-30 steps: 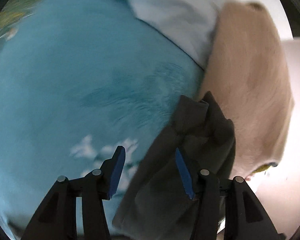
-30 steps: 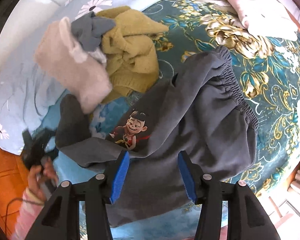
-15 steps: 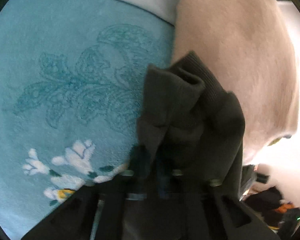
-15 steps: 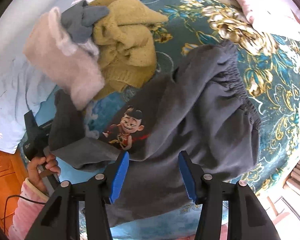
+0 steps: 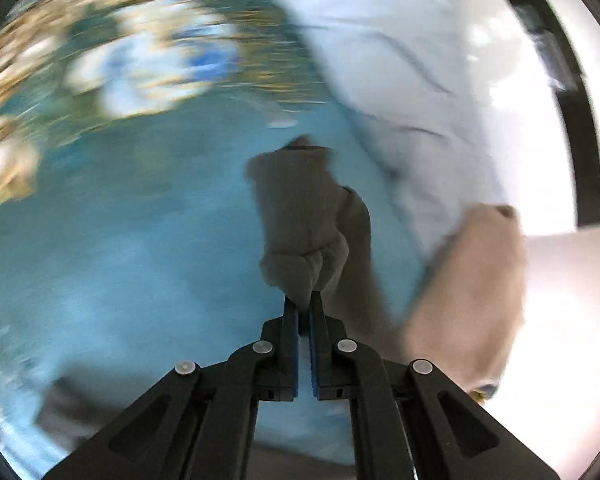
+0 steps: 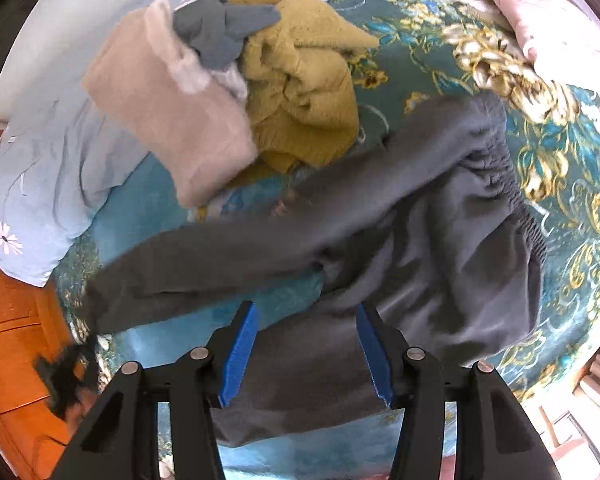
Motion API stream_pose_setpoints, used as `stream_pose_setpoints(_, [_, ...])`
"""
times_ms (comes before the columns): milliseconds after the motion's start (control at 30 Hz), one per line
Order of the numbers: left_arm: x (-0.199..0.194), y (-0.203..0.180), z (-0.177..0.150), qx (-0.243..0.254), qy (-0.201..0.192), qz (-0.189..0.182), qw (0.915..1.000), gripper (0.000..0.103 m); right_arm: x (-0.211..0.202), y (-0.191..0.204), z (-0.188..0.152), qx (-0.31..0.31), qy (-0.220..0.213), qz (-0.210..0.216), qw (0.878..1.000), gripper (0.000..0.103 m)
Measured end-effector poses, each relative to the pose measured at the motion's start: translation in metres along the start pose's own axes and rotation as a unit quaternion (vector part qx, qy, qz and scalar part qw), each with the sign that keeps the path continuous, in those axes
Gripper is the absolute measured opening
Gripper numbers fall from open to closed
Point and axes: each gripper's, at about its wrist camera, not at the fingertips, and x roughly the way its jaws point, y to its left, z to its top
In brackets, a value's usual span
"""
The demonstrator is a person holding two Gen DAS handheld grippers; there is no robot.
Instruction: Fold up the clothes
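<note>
Garments in the right wrist view: four. One pair of dark grey trousers, one beige fleece garment, one mustard knitted garment, one small slate-grey garment. Bedding: one teal floral bedspread, one pale blue quilt with daisy print, one pink pillow.

The trousers are of smooth, matte jersey with a gathered elastic waistband. They lie spread on the bedspread. One leg runs out long and flat from the waistband end towards the quilt. The beige garment is fuzzy and roughly rectangular; it lies just beyond that leg, touching the mustard garment. The slate-grey piece sits crumpled on top of both.

Left gripper: the blue-padded jaws are almost together, pinching a bunched fold of the trouser leg. This view is motion-blurred.

Right gripper: the jaws stand wide apart and hold nothing. It hovers over the trousers, on the side of the leg away from the beige garment.
</note>
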Motion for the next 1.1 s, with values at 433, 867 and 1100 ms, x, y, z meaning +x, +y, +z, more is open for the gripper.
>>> stream_pose_setpoints(433, [-0.026, 0.004, 0.012, 0.003, -0.032, 0.015, 0.9994, 0.004, -0.033, -0.006, -0.009, -0.002, -0.030, 0.012, 0.999, 0.055])
stream_pose_setpoints(867, [-0.016, 0.051, -0.003, -0.101, 0.037, 0.043, 0.9933, 0.029, -0.045, -0.055, -0.020, 0.057, -0.045, 0.037, 0.997, 0.055])
stream_pose_setpoints(1100, [-0.084, 0.116, -0.046, -0.110, 0.003, 0.063, 0.9919, 0.035, -0.038, -0.074, -0.025, 0.074, -0.037, 0.051, 0.995, 0.055])
